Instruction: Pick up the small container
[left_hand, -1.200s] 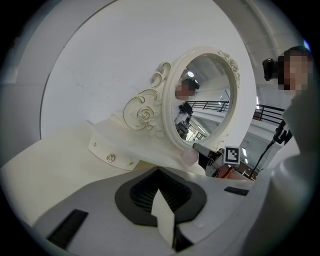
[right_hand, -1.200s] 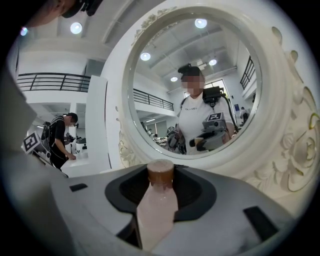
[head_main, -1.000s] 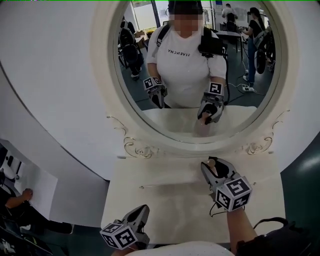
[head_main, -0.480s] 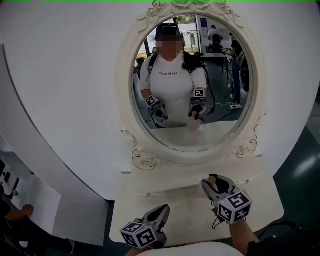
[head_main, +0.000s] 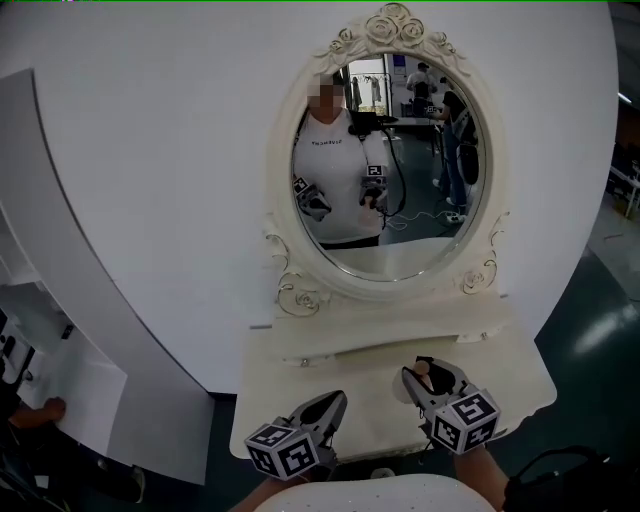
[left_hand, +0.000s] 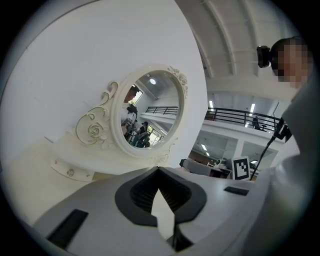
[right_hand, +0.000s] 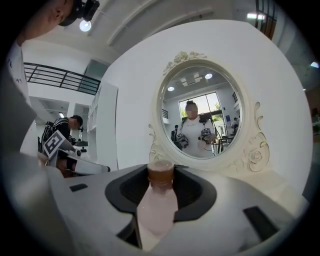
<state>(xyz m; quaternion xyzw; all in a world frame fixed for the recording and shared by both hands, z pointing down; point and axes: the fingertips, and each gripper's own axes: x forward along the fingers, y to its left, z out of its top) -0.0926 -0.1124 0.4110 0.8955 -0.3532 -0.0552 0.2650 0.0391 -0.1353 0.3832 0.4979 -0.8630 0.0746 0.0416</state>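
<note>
Small translucent pinkish container (right_hand: 160, 202) with round brown cap grasped in right tool (head_main: 421, 369), below ornate oval cream-framed mirror (head_main: 388, 165), left tool (head_main: 334, 401) clenched empty, over smooth cream bench (head_main: 285, 372)

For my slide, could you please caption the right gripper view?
Right gripper clamped on a small pink brown-capped bottle before an ornate oval mirror.
</note>
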